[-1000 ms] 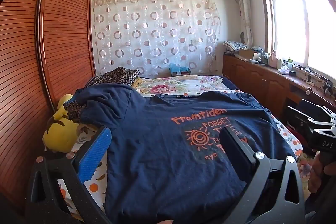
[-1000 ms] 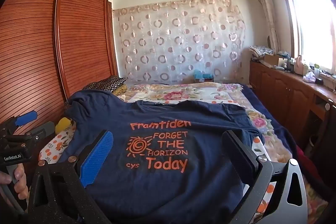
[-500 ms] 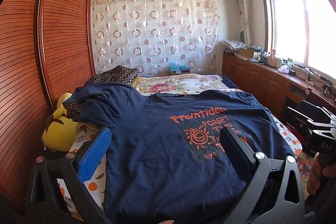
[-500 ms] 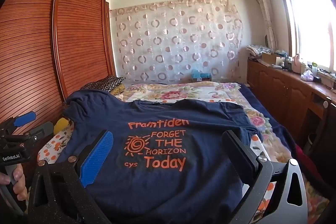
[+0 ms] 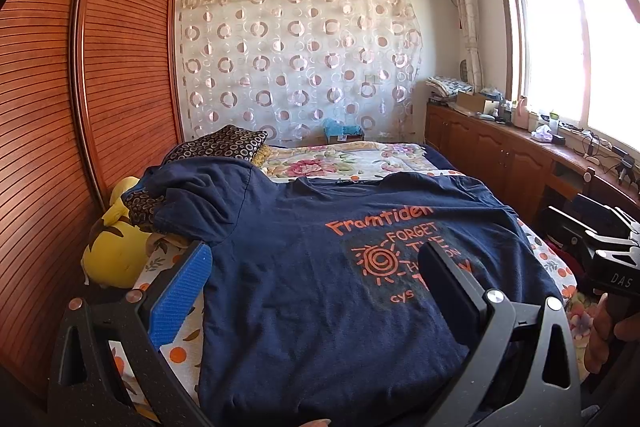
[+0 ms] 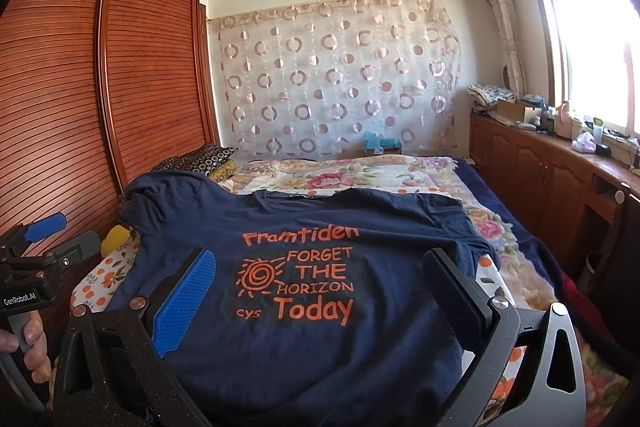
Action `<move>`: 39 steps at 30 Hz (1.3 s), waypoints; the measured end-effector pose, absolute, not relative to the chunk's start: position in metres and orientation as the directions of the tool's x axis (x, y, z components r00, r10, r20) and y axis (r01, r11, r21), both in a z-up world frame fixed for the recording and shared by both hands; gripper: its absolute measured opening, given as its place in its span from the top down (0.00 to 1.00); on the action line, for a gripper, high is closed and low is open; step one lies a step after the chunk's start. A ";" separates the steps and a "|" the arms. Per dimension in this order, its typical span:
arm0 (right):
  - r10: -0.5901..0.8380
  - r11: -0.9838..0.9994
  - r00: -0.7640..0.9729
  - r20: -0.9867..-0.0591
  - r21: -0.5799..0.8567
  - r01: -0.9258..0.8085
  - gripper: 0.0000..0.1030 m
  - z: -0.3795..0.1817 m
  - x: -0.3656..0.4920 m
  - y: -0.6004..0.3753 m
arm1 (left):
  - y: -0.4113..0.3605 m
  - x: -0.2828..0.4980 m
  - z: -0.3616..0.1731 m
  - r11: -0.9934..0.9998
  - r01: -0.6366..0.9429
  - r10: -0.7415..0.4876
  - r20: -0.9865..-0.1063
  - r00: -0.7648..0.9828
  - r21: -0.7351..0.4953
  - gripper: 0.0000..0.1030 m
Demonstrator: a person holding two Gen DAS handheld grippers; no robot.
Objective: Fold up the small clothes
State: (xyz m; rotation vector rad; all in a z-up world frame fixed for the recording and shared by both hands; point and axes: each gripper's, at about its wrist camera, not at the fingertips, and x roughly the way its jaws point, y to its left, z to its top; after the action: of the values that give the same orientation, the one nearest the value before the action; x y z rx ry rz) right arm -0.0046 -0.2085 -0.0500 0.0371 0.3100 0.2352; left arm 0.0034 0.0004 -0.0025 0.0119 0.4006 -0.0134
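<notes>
Navy tee (image 5: 304, 279) lies flat, print up, across the bed (image 5: 352, 155), collar toward 12 o'clock; 1 sleeve at 10 o'clock is rumpled over a yellow plush (image 5: 116, 255). Left gripper (image 5: 312, 279) hovers over the hem at 6 o'clock, jaws spread wide, holding nothing. Right gripper (image 6: 320, 287) likewise: wide apart, empty, framing the orange print. Wardrobe (image 6: 100, 75) at 9 o'clock.
</notes>
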 end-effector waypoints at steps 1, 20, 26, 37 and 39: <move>0.235 0.972 0.925 -0.298 0.072 -0.224 0.00 -0.050 -0.005 -0.209 | 0.001 0.003 -0.002 1.000 0.017 -0.012 -0.390 0.921 0.009 0.00; 0.234 0.972 0.926 -0.296 0.074 -0.222 0.00 -0.050 -0.004 -0.207 | 0.000 0.003 -0.003 1.000 0.017 -0.012 -0.387 0.922 0.008 0.00; 0.234 0.972 0.927 -0.294 0.073 -0.223 0.00 -0.051 -0.004 -0.206 | 0.001 0.004 -0.004 1.000 0.017 -0.013 -0.385 0.923 0.009 0.00; 0.237 0.971 0.928 -0.289 0.074 -0.226 0.00 -0.050 -0.003 -0.206 | 0.001 0.001 0.005 1.000 0.018 -0.013 -0.380 0.925 0.010 0.00; 0.238 0.971 0.928 -0.287 0.075 -0.226 0.00 -0.050 -0.003 -0.206 | 0.001 0.001 0.005 1.000 0.018 -0.013 -0.380 0.925 0.009 0.00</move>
State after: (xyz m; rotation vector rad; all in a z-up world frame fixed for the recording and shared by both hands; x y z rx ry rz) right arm -0.0034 -0.2059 -0.0497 0.0403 0.2994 0.2380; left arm 0.0009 0.0008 0.0053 0.0124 0.3897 -0.0163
